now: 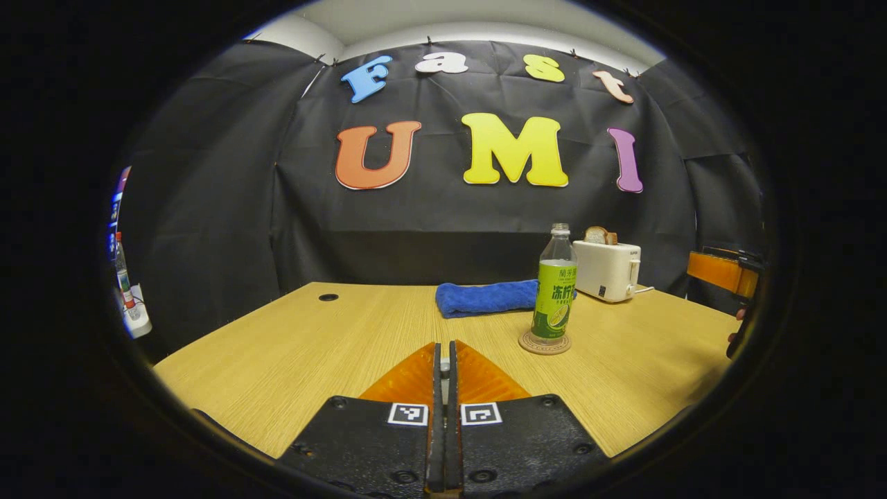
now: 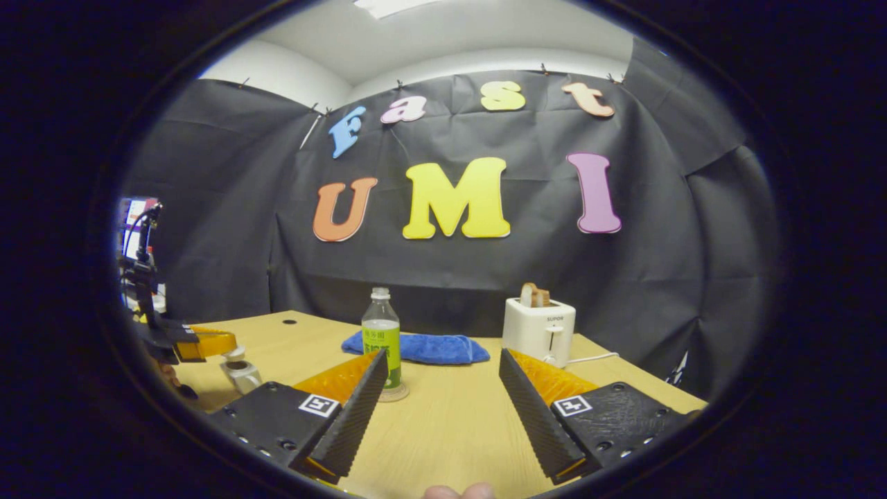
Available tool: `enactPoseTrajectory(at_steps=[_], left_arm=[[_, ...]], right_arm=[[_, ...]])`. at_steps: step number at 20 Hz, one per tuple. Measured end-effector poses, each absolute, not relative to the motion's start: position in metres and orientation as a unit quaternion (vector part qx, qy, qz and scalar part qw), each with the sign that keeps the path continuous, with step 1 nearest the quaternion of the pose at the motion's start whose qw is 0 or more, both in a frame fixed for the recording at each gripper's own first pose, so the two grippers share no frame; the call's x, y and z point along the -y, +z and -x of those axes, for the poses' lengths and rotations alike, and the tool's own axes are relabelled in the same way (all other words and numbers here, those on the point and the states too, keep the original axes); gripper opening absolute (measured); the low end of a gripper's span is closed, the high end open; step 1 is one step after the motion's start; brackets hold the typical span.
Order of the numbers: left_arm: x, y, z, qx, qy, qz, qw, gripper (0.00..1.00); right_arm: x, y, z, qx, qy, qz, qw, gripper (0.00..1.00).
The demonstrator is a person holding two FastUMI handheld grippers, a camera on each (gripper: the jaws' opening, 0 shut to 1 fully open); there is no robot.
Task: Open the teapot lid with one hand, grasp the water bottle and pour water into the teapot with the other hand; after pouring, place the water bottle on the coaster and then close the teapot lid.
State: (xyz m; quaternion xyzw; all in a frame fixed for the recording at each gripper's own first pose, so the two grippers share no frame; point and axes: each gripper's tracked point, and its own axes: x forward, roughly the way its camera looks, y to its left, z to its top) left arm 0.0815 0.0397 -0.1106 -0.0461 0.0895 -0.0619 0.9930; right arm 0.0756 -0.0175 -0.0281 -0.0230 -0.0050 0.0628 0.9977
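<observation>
1. In the left gripper view, the left gripper has its fingers pressed together with nothing between them, low over the table.
2. In this view a second small bottle stands far left, beyond the table edge; it is small and hard to read.
3. The towel lies at the back of the table, just left of the bottle.
4. The bottle stands upright on the coaster. I cannot tell if it has a cap.
5. The toaster stands behind the bottle, with bread in the slot.
6. At the right edge the right gripper is cut off, so its fingers are not clear here.
7. In the right gripper view, at the far left, the left gripper is above the teapot, which is half hidden by the near finger; I cannot tell if the lid is on.
8. The right gripper has its fingers spread wide and holds nothing.
9. The bottle is partly behind the left finger; the coaster shows a little.
10. A fingertip shows at the bottom edge, cut off.
</observation>
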Motion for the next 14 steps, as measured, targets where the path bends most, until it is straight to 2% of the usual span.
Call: enactPoseTrajectory(at_steps=[14], left_arm=[[-0.038,-0.125,-0.079,-0.106,-0.055,0.039,0.992,0.03]], right_arm=[[0.014,-0.035,-0.072,0.010,0.072,0.037,0.997,0.96]])
